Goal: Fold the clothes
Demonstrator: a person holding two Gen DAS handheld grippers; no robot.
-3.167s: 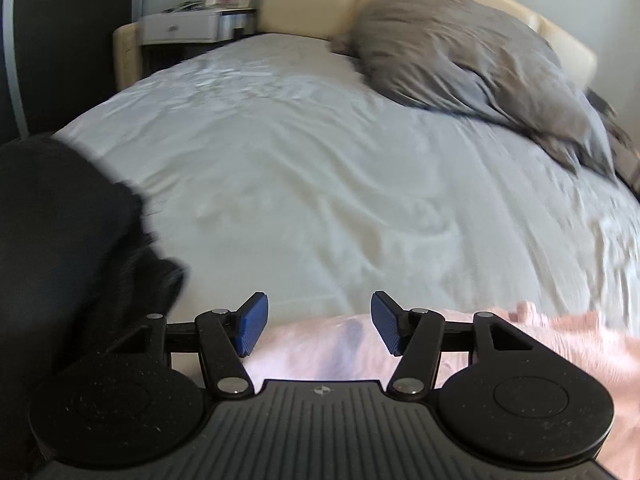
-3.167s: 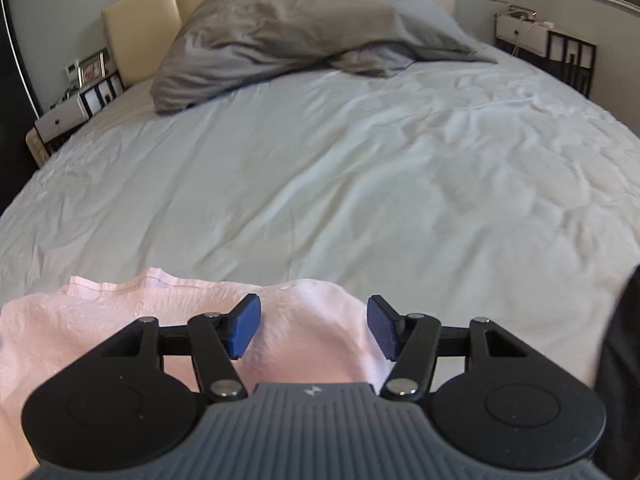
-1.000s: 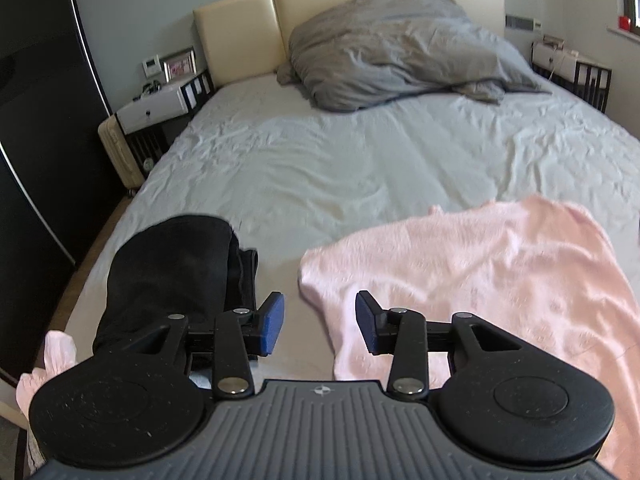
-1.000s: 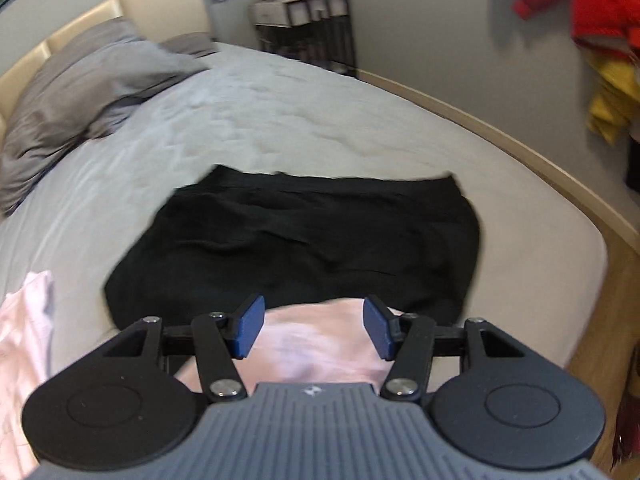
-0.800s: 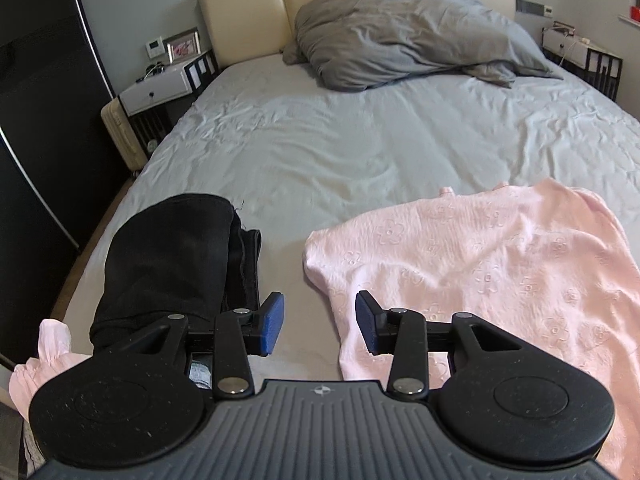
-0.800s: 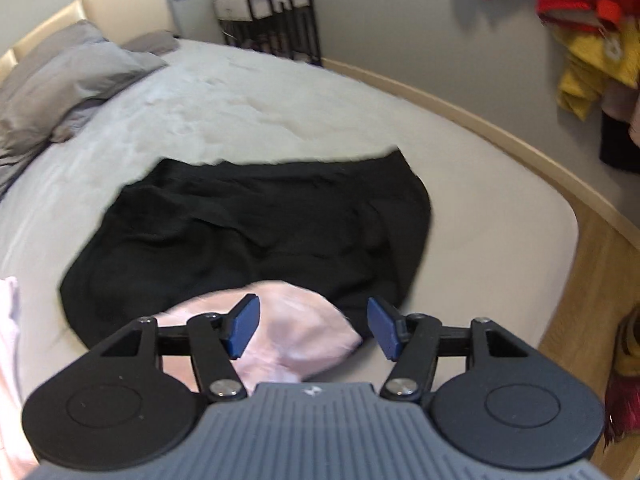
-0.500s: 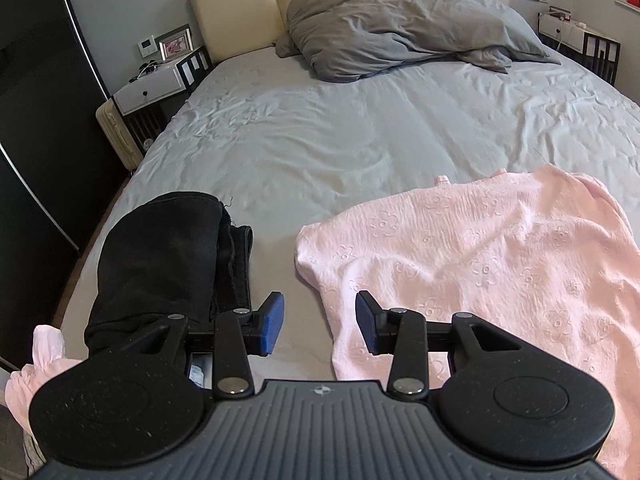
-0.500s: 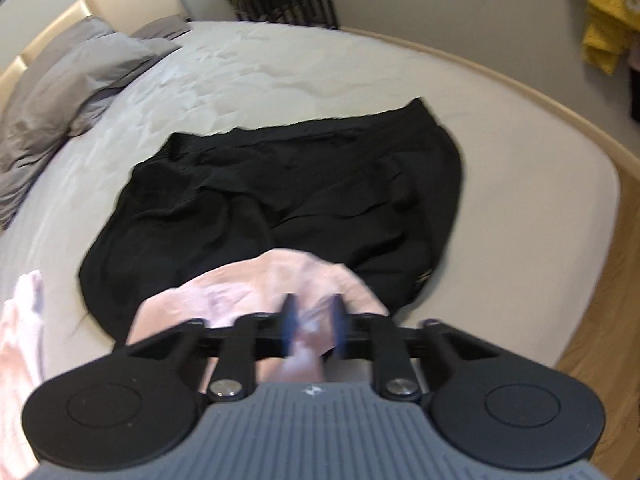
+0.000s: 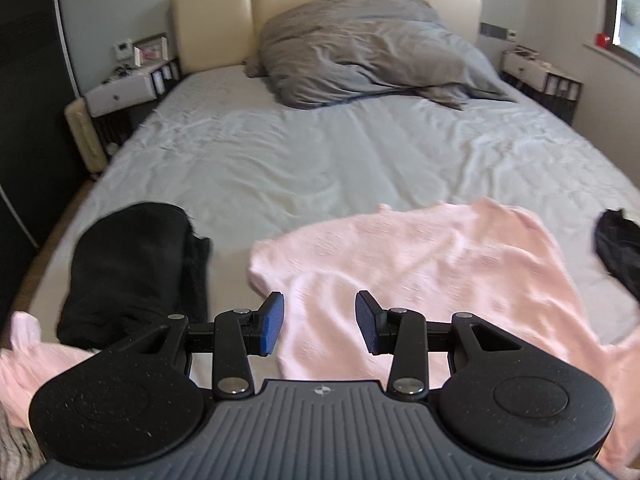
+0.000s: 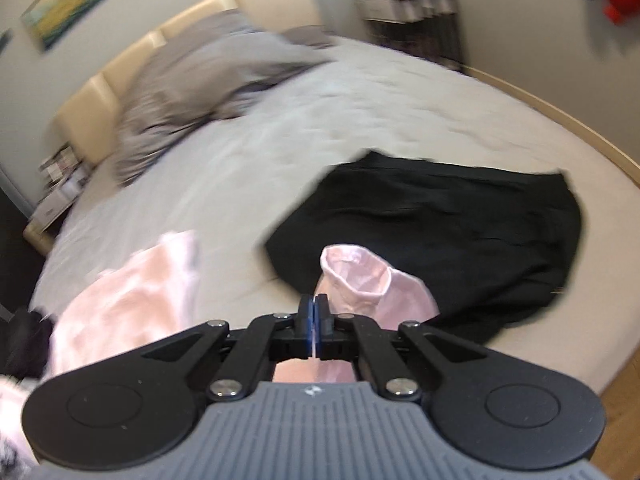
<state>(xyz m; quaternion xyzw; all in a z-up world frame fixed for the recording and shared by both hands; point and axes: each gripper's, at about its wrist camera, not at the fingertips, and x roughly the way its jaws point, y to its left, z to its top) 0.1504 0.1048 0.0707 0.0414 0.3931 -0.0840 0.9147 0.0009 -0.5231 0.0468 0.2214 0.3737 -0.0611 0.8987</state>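
Right claw clenched on pink sleeve over black garment, left claw released above pink top on bed.

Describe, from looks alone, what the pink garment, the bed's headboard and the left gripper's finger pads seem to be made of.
Pink garment: soft matte fabric, probably light cotton; it creases and drapes limply.
Headboard: cream padded panels with a slight sheen, likely leather or imitation leather; which one cannot be told.
Finger pads of the left gripper: blue, finely textured, probably rubber or plastic.
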